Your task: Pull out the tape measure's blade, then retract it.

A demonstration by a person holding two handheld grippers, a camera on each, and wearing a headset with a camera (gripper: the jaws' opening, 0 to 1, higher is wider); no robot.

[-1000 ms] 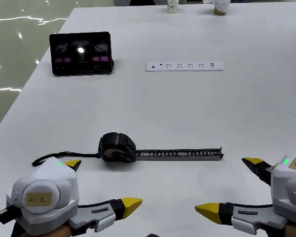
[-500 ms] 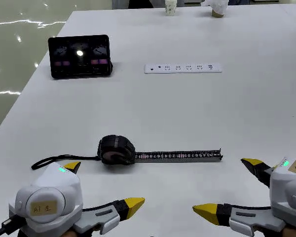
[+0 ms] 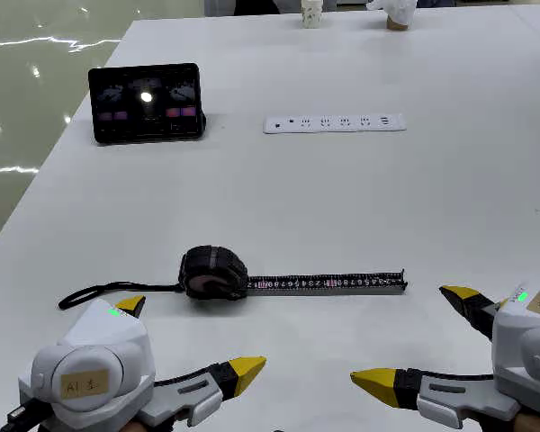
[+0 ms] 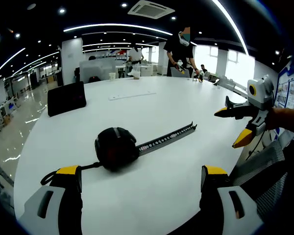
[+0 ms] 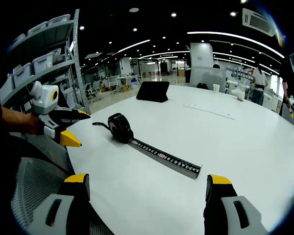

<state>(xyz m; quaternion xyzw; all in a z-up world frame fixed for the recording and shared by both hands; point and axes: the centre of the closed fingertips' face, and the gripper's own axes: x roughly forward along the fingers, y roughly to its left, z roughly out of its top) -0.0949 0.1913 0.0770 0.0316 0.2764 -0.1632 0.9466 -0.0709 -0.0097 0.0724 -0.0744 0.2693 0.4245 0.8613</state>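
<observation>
My left gripper (image 3: 189,335) and right gripper (image 3: 414,338) hang spread and empty, on my side of the tape measure's case (image 3: 213,272), which sits on the white table (image 3: 342,198). Its blade (image 3: 328,283) lies drawn out flat to the right of the case. I'd judge the case solid and grippy, and the blade thin, springy and sharp-edged. So I'd clamp the case and guide the blade by its far end. A paper cup (image 3: 312,11) stands far beyond the case; I can't tell what's in it.
</observation>
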